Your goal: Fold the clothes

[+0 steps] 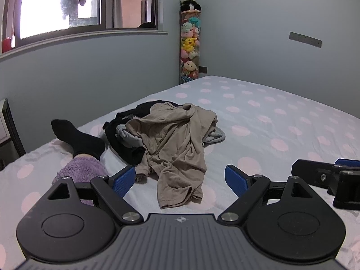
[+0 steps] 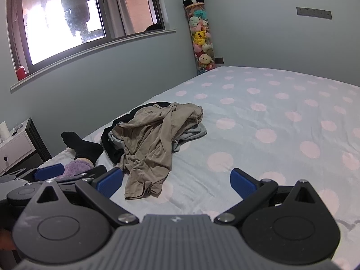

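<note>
A crumpled tan garment (image 1: 171, 144) (image 2: 150, 139) lies on top of a small heap on the bed, with black clothing (image 1: 126, 121) (image 2: 110, 141) and a grey piece (image 1: 213, 136) (image 2: 193, 132) under it. My left gripper (image 1: 180, 181) hovers open just short of the tan garment's near hem, nothing between its blue pads. My right gripper (image 2: 176, 183) is open too, to the right of that hem above bare sheet. Part of the right gripper (image 1: 326, 180) shows at the right edge of the left wrist view, and the left gripper's blue pad (image 2: 48, 171) at the left of the right wrist view.
The bed (image 1: 281, 123) (image 2: 281, 117) has a pale sheet with pink dots. A person's leg in a black sock (image 1: 76, 138) (image 2: 82, 147) and purple fuzzy trouser leg (image 1: 78, 171) rests left of the heap. A tube of plush toys (image 1: 190, 42) stands in the corner; a white nightstand (image 2: 13, 148) is left.
</note>
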`<action>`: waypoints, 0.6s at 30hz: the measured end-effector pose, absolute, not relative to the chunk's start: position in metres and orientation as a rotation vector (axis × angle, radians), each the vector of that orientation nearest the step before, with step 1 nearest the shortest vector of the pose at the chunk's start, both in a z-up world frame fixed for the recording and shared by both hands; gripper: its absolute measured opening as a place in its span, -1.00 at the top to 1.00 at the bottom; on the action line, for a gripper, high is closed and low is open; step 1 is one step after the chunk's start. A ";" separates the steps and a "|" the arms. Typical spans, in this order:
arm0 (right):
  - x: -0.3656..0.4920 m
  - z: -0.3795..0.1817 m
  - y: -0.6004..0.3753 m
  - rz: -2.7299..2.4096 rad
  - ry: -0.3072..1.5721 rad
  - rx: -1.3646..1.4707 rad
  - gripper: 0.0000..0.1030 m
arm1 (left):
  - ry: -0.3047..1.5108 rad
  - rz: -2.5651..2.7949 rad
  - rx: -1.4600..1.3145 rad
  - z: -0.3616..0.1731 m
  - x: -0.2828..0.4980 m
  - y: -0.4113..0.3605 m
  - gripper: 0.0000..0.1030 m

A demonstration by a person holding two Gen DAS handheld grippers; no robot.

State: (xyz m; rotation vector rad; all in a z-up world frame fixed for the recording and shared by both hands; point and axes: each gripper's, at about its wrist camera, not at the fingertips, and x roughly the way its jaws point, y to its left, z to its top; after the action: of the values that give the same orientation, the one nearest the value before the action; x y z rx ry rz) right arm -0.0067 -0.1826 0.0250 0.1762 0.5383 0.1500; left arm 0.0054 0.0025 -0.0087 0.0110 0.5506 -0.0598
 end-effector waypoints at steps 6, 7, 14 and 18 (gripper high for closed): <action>0.011 0.018 -0.191 0.148 0.542 0.147 -0.99 | 0.596 -0.056 -0.029 -0.015 0.025 0.008 -0.69; 0.018 0.016 -0.192 0.152 0.553 0.133 -0.98 | 0.604 -0.055 -0.031 -0.016 0.031 0.009 -0.69; 0.081 -0.010 -0.191 0.239 0.632 0.104 -0.61 | 0.651 -0.062 -0.010 -0.023 0.096 0.017 -0.69; 0.127 -0.034 -0.181 0.294 0.679 0.100 -0.50 | 0.650 -0.044 0.034 -0.030 0.146 0.019 -0.69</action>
State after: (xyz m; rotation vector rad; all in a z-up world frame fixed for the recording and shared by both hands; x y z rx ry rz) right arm 0.1266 -0.1808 -0.0340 0.0999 0.6793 0.2944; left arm 0.1464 0.0193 -0.0296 0.0337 0.6497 -0.0443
